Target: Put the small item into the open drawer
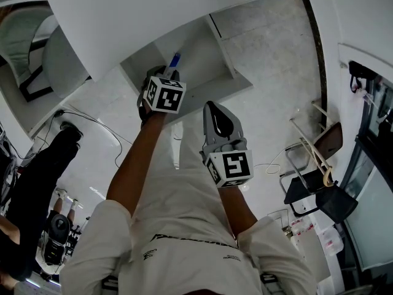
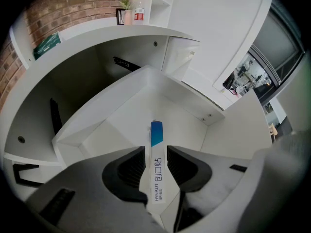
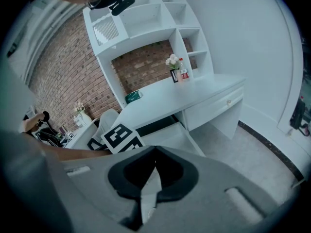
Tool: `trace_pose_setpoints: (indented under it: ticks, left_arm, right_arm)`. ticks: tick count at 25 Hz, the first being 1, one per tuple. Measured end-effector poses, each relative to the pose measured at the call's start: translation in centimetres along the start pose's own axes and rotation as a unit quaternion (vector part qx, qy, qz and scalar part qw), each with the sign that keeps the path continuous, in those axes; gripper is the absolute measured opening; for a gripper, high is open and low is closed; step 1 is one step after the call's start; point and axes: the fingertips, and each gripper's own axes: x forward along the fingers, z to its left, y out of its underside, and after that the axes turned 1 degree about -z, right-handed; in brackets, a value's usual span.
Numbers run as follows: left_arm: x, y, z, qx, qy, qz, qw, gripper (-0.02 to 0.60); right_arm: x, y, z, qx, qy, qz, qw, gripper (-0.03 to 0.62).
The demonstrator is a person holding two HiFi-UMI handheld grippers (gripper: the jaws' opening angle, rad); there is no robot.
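open drawer (image 1: 198, 57) upper centre of head view, white floor bare where visible. small pack (image 2: 156, 142) upright between left claw (image 2: 155, 150) pads, over drawer; pads wide apart, not pressing it. left arm stretched out, claw steeply down. right claw (image 3: 155, 152) closed, holding nothing, at frame centre. head view shows only pack's blue tip; left claw view shows its printed face.

Slim box (image 2: 157, 166) between parted gripper (image 2: 155, 150) jaws

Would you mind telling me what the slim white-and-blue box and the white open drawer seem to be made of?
Slim white-and-blue box: likely thin cardboard, given crisp edges and print. White open drawer: probably laminated board, with matte, flat panels.
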Motion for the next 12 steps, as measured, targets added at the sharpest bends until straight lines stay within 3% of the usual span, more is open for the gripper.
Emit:
trace_pose_setpoints:
  ticks: [12]
  left_arm:
    - [-4.2, -1.8, -0.7, 0.0, -0.001, -0.023, 0.9997, 0.138]
  right_arm:
    - [-2.1, -2.0, 0.5, -0.011, 0.002, -0.021, 1.0, -0.002]
